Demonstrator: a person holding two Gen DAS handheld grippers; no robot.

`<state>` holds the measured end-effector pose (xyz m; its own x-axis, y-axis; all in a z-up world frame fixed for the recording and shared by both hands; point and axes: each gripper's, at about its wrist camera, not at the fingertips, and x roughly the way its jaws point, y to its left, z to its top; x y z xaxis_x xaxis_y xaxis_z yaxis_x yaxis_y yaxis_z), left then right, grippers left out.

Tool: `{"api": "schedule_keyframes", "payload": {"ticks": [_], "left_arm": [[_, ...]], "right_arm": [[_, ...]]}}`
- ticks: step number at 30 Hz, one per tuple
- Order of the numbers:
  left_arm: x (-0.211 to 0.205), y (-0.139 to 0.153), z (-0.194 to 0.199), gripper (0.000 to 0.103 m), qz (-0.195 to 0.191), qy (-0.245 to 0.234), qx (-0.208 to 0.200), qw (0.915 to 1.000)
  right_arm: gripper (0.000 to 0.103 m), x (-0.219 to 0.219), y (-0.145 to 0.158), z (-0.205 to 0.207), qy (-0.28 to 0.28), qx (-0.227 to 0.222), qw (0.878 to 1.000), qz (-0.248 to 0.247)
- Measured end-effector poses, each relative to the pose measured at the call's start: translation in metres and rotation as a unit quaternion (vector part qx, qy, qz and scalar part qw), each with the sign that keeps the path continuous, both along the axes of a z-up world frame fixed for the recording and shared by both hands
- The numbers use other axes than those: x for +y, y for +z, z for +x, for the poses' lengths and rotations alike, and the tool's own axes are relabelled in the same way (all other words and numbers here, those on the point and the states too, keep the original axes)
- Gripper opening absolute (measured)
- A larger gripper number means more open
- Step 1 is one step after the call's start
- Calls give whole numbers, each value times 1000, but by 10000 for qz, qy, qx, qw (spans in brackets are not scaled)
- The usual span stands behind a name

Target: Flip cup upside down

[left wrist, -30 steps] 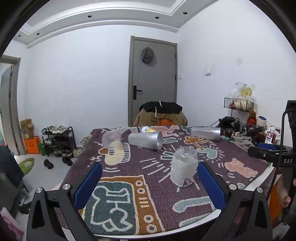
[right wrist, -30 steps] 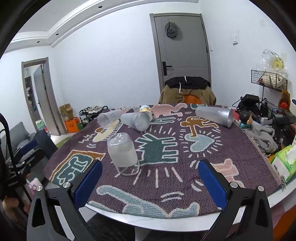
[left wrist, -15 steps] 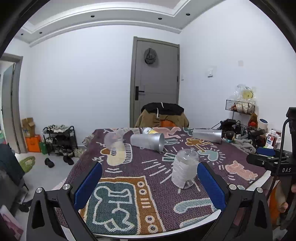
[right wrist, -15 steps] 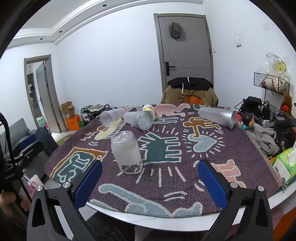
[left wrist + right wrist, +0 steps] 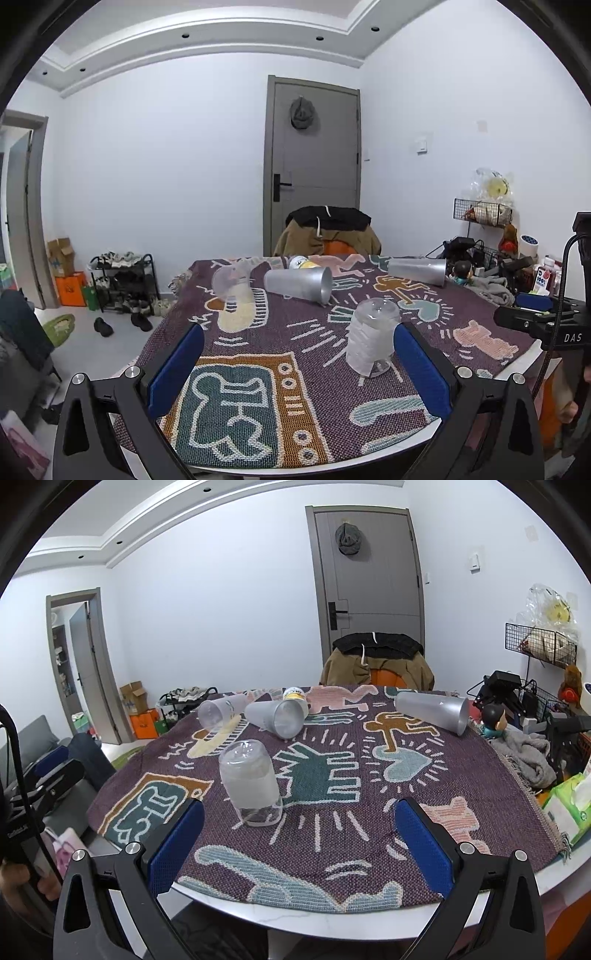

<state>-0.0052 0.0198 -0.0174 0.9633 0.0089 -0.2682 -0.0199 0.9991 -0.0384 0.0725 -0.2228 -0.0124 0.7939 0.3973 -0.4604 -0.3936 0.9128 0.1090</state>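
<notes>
A frosted clear cup (image 5: 371, 338) stands upside down on the patterned tablecloth (image 5: 258, 369); it also shows in the right wrist view (image 5: 253, 782). Three more frosted cups lie on their sides further back: one at the left (image 5: 219, 712), one in the middle (image 5: 275, 718), one at the right (image 5: 432, 710). My left gripper (image 5: 297, 369) is open and empty, held back from the table's near edge, with the upside-down cup close to its right finger. My right gripper (image 5: 299, 843) is open and empty, with that cup ahead of its left finger.
A small yellow-labelled bottle (image 5: 293, 694) lies behind the middle cup. A chair draped with jackets (image 5: 376, 661) stands at the table's far side. Clutter, a grey cloth (image 5: 528, 753) and tissue packs (image 5: 569, 805) line the right edge. A shoe rack (image 5: 122, 280) stands on the floor at the left.
Both grippers have drawn back and risen slightly from the table, so the cups sit a little lower in view. The cups have not moved and both grippers stay open.
</notes>
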Motion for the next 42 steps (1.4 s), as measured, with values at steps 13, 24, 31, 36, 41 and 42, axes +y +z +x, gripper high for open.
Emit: {"api": "schedule_keyframes", "payload": {"ticks": [13, 24, 31, 36, 41, 42], "left_arm": [[2, -1, 0, 103, -29, 14, -14, 10000], [0, 1, 1, 103, -8, 47, -16, 10000], [0, -1, 0, 103, 7, 43, 10, 10000], [-1, -1, 1, 103, -12, 76, 0, 10000], [-3, -2, 2, 103, 44, 77, 23, 10000], [-3, -2, 2, 103, 48, 74, 25, 10000]], "right_arm": [[103, -2, 0, 1, -19, -1, 10000, -4], [103, -5, -2, 3, -61, 17, 10000, -3], [103, -5, -3, 3, -99, -2, 9999, -32], [103, -2, -3, 1, -80, -24, 9999, -65], [103, -3, -3, 1, -85, -6, 10000, -42], [103, -2, -3, 2, -87, -5, 10000, -46]]}}
